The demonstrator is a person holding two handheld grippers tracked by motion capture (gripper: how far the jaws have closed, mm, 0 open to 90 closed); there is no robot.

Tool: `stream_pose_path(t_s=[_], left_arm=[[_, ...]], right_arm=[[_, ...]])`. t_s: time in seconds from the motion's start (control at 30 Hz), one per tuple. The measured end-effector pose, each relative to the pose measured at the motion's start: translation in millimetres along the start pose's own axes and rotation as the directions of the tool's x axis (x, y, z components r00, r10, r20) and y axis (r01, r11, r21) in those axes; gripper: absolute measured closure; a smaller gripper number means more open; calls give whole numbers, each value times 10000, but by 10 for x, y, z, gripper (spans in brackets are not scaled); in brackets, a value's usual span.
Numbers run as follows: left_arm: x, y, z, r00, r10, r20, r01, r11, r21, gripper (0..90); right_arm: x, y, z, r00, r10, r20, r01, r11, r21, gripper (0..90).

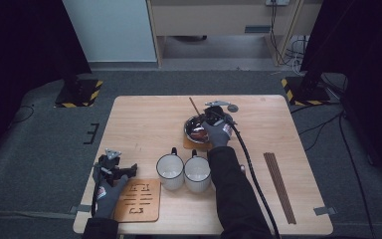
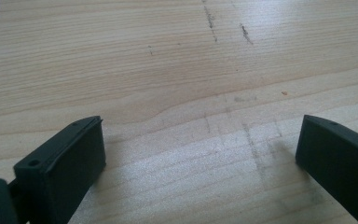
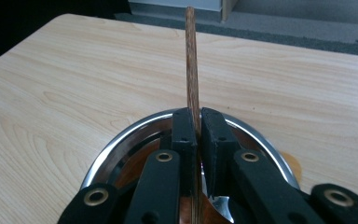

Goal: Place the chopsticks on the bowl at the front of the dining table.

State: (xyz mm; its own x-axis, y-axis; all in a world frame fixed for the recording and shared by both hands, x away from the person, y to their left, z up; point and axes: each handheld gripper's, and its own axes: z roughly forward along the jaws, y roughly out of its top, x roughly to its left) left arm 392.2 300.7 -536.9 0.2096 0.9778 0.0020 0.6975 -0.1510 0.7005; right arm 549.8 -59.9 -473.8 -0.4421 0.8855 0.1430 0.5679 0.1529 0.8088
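Dark curtains flank a grey carpet floor; the work sits on a pale wooden table (image 1: 144, 124). Near its far middle we note a shiny metal bowl (image 1: 195, 128) resting on a small wooden coaster (image 1: 193, 144). Two white mugs (image 1: 170, 171) stand side by side nearer us, a slotted wooden trivet (image 1: 138, 200) lies at the near left corner, and a bundle of spare chopsticks (image 1: 279, 186) lies along the right side.

Right gripper (image 3: 196, 123): jaws pressed together on a single brown wooden chopstick (image 3: 191, 65), pinched low on its length directly over the bowl, the free end pointing away toward the table's far edge. In the high view the same stick (image 1: 195, 105) slants out beyond the bowl's rim.

Left gripper (image 2: 200, 149): jaws spread, nothing between them, hovering over bare tabletop near the trivet.

Handling, our judgement: the stick is light, stiff and thin, smooth enough to pivot or slip in flat pads. A hold nearer mid-length would limit swinging. Against polished steel the tip may skate, and the bowl could slide on its coaster.
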Motion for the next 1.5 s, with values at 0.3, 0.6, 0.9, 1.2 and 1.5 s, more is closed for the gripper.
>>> stream_pose_path(t_s=[0.3,0.6,0.9,1.2,1.5], left_arm=[[0,0,0,10000,0,-1,0,10000,0,3],[0,0,0,10000,1,-1,-1,10000,2,3],[0,0,0,10000,0,-1,0,10000,-1,3],[0,0,0,10000,0,-2,0,10000,2,3],[0,0,0,10000,-2,-2,2,10000,-1,3]], right_arm=[[23,-58,79,10000,-45,86,41,9992,408,845],[25,-69,100,9998,-87,175,75,9975,697,844],[30,-44,79,9995,-262,196,250,9980,572,780],[-31,24,-71,9996,-263,102,261,9995,170,658],[-102,76,-295,9998,-209,-14,209,9996,-206,583]])
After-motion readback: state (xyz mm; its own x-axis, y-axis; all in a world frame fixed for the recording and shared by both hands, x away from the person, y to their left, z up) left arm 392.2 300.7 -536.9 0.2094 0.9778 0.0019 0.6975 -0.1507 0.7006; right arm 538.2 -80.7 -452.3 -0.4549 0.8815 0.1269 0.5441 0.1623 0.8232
